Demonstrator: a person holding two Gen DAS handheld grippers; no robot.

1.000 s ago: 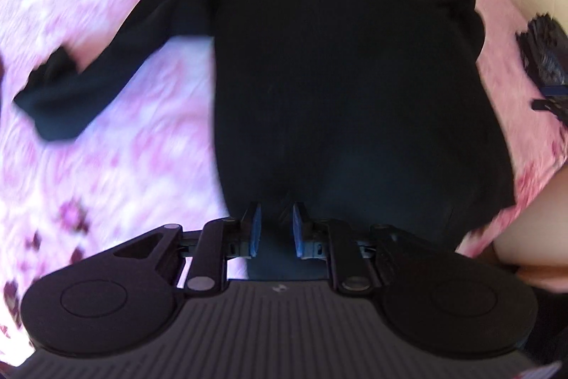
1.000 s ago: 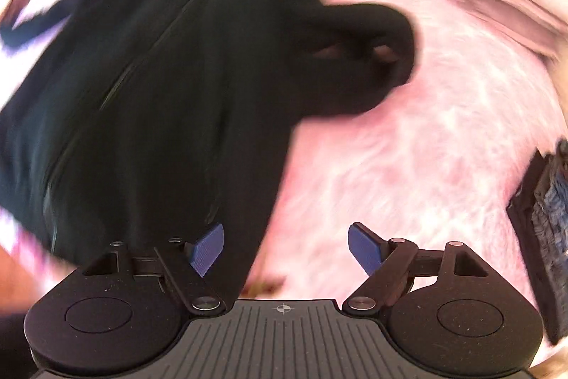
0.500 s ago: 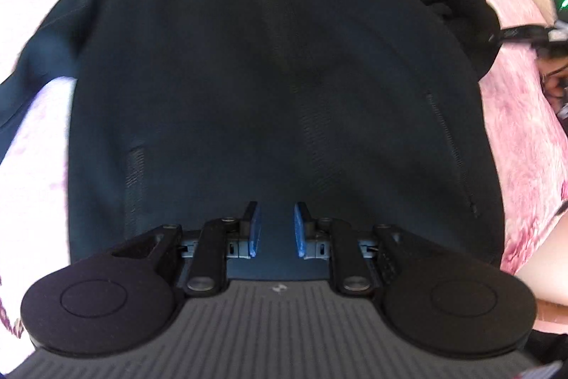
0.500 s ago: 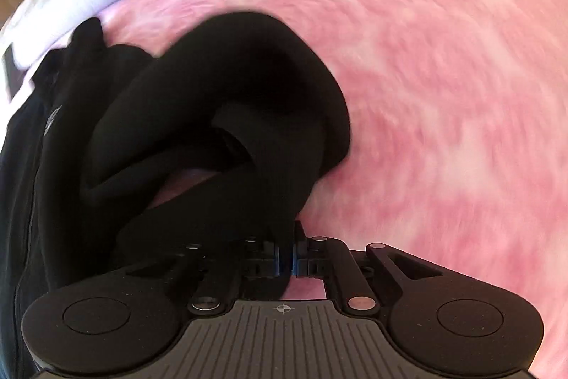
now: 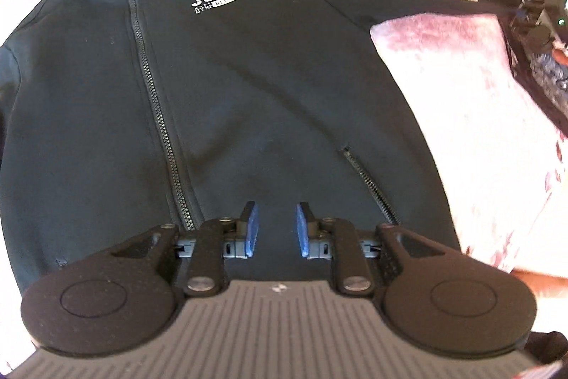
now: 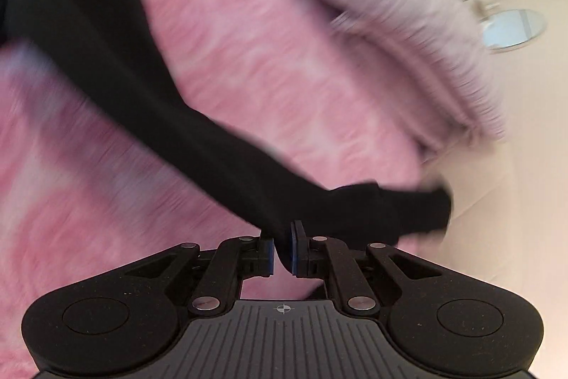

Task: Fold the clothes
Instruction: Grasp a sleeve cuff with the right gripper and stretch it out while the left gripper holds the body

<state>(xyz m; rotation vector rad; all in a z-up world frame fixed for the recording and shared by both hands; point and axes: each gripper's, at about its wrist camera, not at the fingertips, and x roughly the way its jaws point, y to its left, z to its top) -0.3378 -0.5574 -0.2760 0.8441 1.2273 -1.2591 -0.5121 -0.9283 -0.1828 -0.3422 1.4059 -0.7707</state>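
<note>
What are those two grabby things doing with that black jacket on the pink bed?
A person is folding a black zip-up jacket that lies front-up on a fuzzy pink blanket. The right gripper is pinched shut on the end of one sleeve and holds it pulled out straight, away from the jacket's body. The left gripper hangs over the bottom edge of the jacket with its fingers apart, holding nothing. The zipper is closed, and the jacket is not folded yet.

A bed with a fuzzy pink blanket [image 5: 461, 102] holds everything. A black jacket [image 5: 248, 87] lies flat on it, front up and zipped. One sleeve [image 6: 198, 137] stretches out across the pink. Some dark stuff [image 5: 543, 59] sits at the blanket's far edge.
</note>
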